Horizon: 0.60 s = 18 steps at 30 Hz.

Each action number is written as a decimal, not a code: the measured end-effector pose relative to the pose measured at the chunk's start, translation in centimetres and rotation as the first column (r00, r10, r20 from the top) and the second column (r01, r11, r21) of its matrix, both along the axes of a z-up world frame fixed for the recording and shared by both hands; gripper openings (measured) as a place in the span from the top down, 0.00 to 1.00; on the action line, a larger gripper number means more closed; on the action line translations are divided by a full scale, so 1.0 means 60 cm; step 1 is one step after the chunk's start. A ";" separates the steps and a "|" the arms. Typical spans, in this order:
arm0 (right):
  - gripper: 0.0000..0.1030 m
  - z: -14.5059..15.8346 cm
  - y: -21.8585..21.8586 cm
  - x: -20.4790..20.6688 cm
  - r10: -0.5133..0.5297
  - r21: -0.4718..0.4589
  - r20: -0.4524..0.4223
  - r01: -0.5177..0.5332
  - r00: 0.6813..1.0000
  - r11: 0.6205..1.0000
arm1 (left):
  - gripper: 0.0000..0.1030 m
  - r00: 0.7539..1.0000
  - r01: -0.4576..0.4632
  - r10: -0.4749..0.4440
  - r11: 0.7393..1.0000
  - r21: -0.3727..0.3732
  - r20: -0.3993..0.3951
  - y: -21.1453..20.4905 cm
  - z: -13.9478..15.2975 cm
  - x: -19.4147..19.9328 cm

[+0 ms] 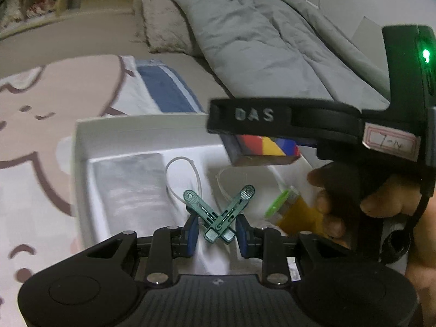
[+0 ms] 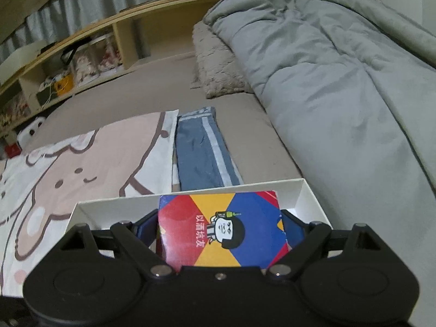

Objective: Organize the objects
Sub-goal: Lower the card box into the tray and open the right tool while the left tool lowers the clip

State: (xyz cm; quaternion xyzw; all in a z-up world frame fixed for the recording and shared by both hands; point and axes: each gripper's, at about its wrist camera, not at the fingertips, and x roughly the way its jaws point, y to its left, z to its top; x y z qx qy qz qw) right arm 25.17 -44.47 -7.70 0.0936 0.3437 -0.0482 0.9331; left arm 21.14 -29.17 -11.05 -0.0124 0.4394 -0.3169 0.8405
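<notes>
Both grippers are hovering over the white box (image 1: 81,147), which is lying on the bed (image 2: 152,92) w/ the cartoon sheet.

The left gripper (image 1: 215,231) is having its jaws together, clamped on a green clip (image 1: 219,212). The clip is held near its pivot, and its two arms are spreading like an X, pointing fwd and away from the jaws, over the middle part of the box. Below it inside the box: a clear bag (image 1: 130,188), a white looped cable tie (image 1: 182,179) and a yellow item w/ green cap (image 1: 291,207).

The right gripper (image 2: 219,229) is having its jaws wide, clamped on the colourful card box (image 2: 220,229) by its two side edges; the printed face is up. In the left wrist view this card box (image 1: 264,150) is above the right-hand part of the white box, not touching the bottom.

The relation that matters: both held things are already above the white box, so the way to go is down. I judge the clip is nearer to the box floor, so the left hand probably releases first. The free place for the card box seems the right side, but the yellow item is lying there, so it may land on top of it or tilted.
</notes>
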 end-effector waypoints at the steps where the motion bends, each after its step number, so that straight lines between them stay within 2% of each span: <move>1: 0.11 -0.002 -0.003 0.002 -0.008 0.002 -0.003 0.008 1.000 1.000 | 0.69 1.000 0.014 -0.014 1.000 -0.002 -0.023 -0.006 -0.005 0.003; 3: 0.05 -0.006 -0.005 0.003 -0.028 -0.005 -0.010 0.028 1.000 1.000 | 0.56 0.999 0.020 -0.019 1.000 0.011 -0.051 -0.011 -0.014 0.004; 5: 0.03 -0.006 -0.009 0.001 -0.049 -0.016 -0.006 0.049 0.999 0.999 | 0.52 0.999 0.010 -0.009 1.000 0.022 -0.050 -0.008 -0.015 0.002; 11: 0.03 -0.006 -0.025 -0.005 -0.073 0.007 -0.029 0.073 0.997 0.997 | 0.52 0.999 0.008 -0.006 1.000 0.022 -0.053 0.010 -0.006 -0.005; 18: 0.04 0.002 -0.017 -0.025 -0.040 0.000 -0.048 0.041 0.998 0.999 | 0.52 1.000 0.000 0.001 0.999 0.037 -0.031 0.015 0.022 -0.017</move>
